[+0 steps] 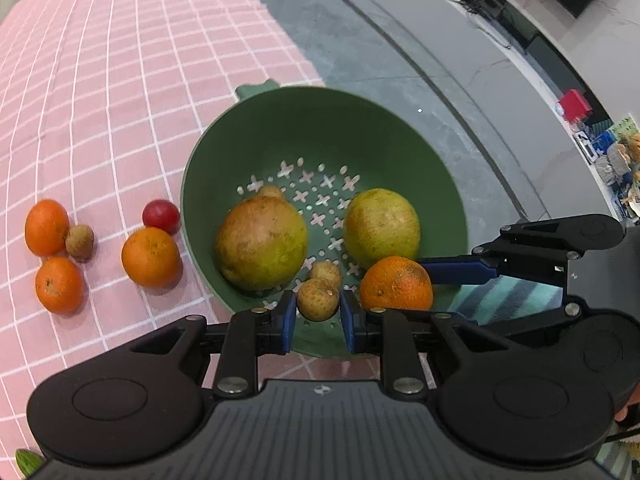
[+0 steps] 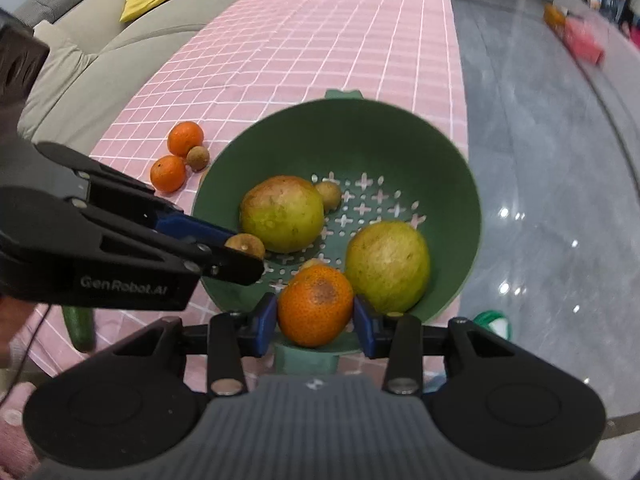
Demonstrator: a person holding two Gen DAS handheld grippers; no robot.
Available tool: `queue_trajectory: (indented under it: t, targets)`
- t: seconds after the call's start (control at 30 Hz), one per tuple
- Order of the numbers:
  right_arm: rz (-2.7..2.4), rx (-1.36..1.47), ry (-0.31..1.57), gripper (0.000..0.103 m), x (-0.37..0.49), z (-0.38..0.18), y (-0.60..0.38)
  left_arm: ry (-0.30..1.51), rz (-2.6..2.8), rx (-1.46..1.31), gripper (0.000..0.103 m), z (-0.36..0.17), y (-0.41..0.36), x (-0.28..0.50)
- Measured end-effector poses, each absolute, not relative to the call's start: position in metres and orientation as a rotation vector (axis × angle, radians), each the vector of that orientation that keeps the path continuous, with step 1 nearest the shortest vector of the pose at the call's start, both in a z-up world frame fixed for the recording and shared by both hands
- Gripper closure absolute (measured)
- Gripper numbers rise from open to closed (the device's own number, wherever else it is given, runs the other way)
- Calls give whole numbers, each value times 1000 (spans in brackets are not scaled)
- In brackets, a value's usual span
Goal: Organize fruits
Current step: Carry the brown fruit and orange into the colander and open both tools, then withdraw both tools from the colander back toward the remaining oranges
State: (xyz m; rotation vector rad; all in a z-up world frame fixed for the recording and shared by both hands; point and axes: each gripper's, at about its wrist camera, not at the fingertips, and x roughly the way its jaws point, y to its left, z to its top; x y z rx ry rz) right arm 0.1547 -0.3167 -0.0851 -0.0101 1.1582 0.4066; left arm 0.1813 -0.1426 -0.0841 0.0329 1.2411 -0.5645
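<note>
A green colander bowl stands at the edge of the pink checked tablecloth. Two large yellow-green fruits and a few small brown fruits lie inside it. Over the bowl's near side, my left gripper is shut on a small brown fruit; the right wrist view also shows that fruit. My right gripper is shut on an orange above the bowl's near rim. In the left wrist view this orange shows at the right.
Three oranges, a small brown fruit and a red fruit lie on the cloth left of the bowl. A cucumber lies near the front. A sofa borders the table; grey floor drops off beside the bowl.
</note>
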Motion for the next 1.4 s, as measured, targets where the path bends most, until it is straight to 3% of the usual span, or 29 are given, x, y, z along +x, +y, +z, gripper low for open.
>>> queue_trajectory:
  t: [0.53,0.73,0.77,0.87,1.0,1.4]
  targets:
    - [403,-33,1239,63,171,-99,-309,1290,-581,14,76,-92,-151,191]
    - [401,-41,1236,64,167,-97,-307,1277,-581,8,64,-92,-148,190]
    - [398,-41,1236,64,167,-97,-307,1275,-572,13,58,-91,-148,189]
    - [383,-40,1230,62,165,-95,-308,1263,-577,2,55,-87,-144,187]
    - [374,-36,1203,54,161,-86,-309,1219,-607,-2,54,-73,-142,182]
    - [241,59,1002,52,138,-43,-304,1044,-467,19,53,-28,-98,171]
